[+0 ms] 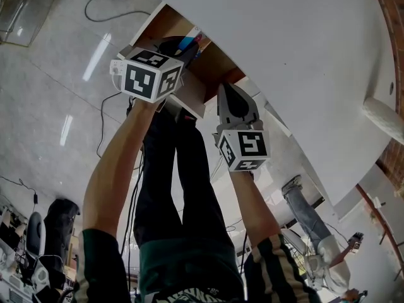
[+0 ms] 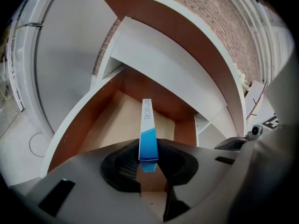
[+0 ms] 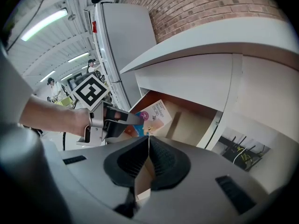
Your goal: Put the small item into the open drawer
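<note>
Box (image 2: 147, 125), blue and white, pinched at its near end between the jaws of the left gripper (image 2: 148, 161), jaws partly closed on its thin sides, far end reaching out over the inside of the open drawer (image 2: 96, 120). Right gripper (image 3: 148, 141) near the drawer's right front, jaws pressed together, holding nothing.

Looks like lab or big work hall, not home. Under me polished grey floor (image 1: 50, 106), loose cables (image 1: 100, 131) trailing over it. Bare brick wall (image 3: 201, 8) by white cabinet (image 1: 284, 43) with open drawer (image 2: 114, 120). Long strip lights (image 3: 44, 24) overhead. Other people (image 3: 50, 85) standing further off.
</note>
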A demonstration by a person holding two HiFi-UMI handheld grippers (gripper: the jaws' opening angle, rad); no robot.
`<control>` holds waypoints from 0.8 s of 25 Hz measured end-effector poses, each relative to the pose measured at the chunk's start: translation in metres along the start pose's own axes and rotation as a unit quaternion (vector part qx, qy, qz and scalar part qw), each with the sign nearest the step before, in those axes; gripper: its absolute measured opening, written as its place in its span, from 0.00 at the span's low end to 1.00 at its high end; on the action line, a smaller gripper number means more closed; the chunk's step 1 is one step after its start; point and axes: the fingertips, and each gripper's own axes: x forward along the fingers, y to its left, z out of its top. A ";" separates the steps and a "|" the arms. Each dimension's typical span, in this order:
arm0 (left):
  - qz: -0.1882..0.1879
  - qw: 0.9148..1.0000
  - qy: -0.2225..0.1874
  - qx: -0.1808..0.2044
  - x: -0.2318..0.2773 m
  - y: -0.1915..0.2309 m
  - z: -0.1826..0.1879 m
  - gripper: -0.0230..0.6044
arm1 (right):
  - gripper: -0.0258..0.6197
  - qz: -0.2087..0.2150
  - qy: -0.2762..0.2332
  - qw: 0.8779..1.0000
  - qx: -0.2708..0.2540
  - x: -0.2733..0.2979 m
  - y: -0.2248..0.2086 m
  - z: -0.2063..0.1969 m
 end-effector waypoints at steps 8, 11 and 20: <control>-0.005 1.000 0.018 0.006 0.021 -0.004 -0.001 0.19 | 0.08 -0.003 0.005 1.000 0.005 -0.001 -0.006 -0.003; -0.007 1.000 0.020 0.005 0.025 -0.003 -0.002 0.19 | 0.08 -0.003 0.007 1.000 0.006 -0.001 -0.006 -0.004; -0.010 0.999 0.041 0.008 0.041 0.006 -0.003 0.20 | 0.08 0.001 0.007 1.000 0.004 0.003 -0.008 -0.003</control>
